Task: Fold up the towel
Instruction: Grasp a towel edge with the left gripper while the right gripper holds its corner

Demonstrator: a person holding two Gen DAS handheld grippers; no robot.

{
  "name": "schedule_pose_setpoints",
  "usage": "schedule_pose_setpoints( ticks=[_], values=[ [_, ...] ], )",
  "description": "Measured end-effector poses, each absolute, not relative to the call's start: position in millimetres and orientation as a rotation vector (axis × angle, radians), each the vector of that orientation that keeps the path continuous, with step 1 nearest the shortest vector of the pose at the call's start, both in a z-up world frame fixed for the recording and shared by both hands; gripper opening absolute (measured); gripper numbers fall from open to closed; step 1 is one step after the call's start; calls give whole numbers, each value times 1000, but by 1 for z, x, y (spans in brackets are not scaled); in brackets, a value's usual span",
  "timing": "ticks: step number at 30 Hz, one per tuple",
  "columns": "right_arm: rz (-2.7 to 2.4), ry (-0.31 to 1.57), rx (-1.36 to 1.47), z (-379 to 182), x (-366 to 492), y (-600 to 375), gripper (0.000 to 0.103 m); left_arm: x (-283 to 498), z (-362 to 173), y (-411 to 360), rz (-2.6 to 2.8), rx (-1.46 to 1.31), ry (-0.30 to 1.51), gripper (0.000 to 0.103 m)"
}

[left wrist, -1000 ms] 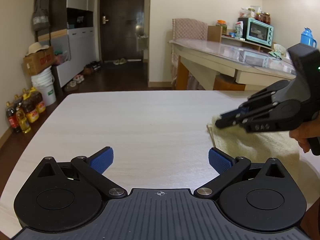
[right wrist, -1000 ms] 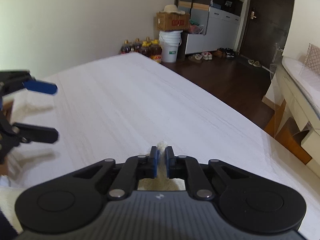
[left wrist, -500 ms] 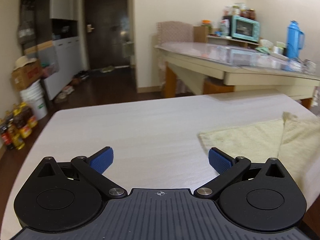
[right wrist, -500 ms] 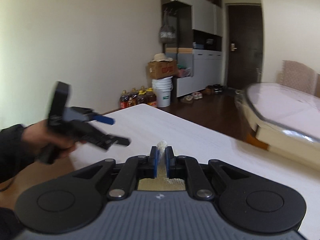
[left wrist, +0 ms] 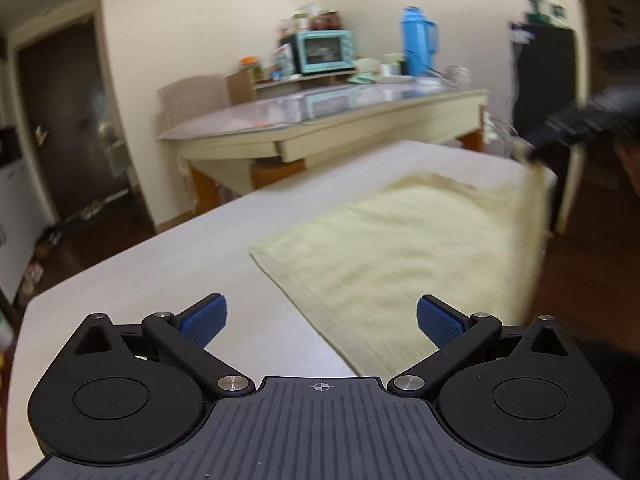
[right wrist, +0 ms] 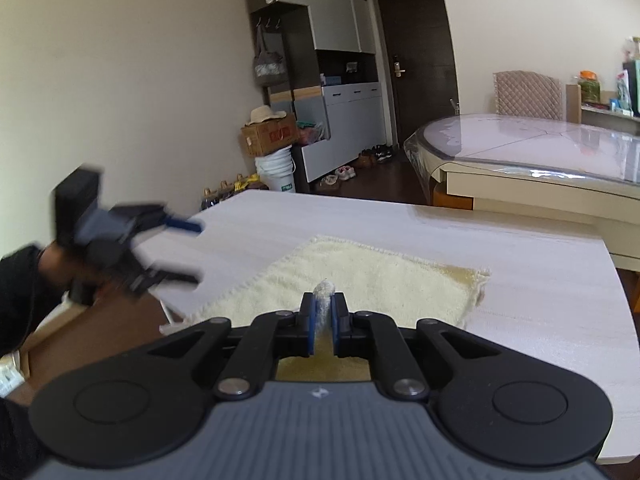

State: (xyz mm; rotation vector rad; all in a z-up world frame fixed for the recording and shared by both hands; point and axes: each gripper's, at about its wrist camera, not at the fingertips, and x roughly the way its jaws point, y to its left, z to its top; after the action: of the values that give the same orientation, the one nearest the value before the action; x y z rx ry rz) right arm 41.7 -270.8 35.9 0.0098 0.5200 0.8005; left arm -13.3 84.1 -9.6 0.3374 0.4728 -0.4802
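- The left tool was wide open, and nothing was between its blue pads.
- In the right wrist view, the left tool showed as a blurry shape off the left side of the bench, held by a hand in a dark sleeve.
- Behind it, on the floor, stood some bottles, a white bucket and a brown box with a hat on top.
- The pale yellow towel lay mostly flat on the white bench, just in front of the left tool.
- The near edge of the towel ran between the two open fingers of the left tool, a bit to the right.
- In the right wrist view, the towel was spread on the bench, and its far right corner looked darker.
- The right tool was pinched tight on a bit of the towel, and a small tuft stuck up between its fingers.
- In the left wrist view, the right tool was a dark blur at the right, lifting the far corner of the towel off the bench.
- Behind the bench stood a second long table with a teal oven and a blue flask.
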Motion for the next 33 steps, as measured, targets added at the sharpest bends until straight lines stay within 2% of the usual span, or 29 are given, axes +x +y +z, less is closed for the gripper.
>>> schedule_pose_setpoints(
  ticks=[4, 5, 6, 7, 8, 16, 17, 19, 20, 28, 33],
  values=[
    [802, 538, 35, 33, 51, -273, 9, -39, -27, 73, -518, 472, 447, 101],
    [803, 540, 39, 32, 53, -272, 9, -43, -32, 69, -529, 507, 445, 94],
    [803, 543, 43, 32, 54, -272, 9, -46, -37, 66, -540, 542, 443, 70],
    [803, 542, 45, 33, 54, -273, 9, -50, -42, 63, -551, 577, 440, 56],
    [803, 539, 46, 34, 53, -273, 9, -53, -46, 59, -562, 612, 438, 48],
    [788, 520, 54, 45, 43, -281, 9, -82, -82, 29, -582, 912, 341, 49],
    [785, 521, 58, 45, 43, -282, 9, -82, -83, 27, -576, 934, 328, 46],
    [779, 523, 66, 44, 43, -284, 9, -76, -80, 27, -586, 926, 339, 28],
    [776, 526, 68, 43, 43, -285, 9, -73, -77, 27, -595, 912, 351, 7],
    [792, 574, 9, 22, 34, -292, 10, -47, -52, 33, -657, 806, 434, 5],
    [804, 586, -59, 3, 20, -298, 15, -42, -37, 42, -670, 772, 453, 5]
  ],
)
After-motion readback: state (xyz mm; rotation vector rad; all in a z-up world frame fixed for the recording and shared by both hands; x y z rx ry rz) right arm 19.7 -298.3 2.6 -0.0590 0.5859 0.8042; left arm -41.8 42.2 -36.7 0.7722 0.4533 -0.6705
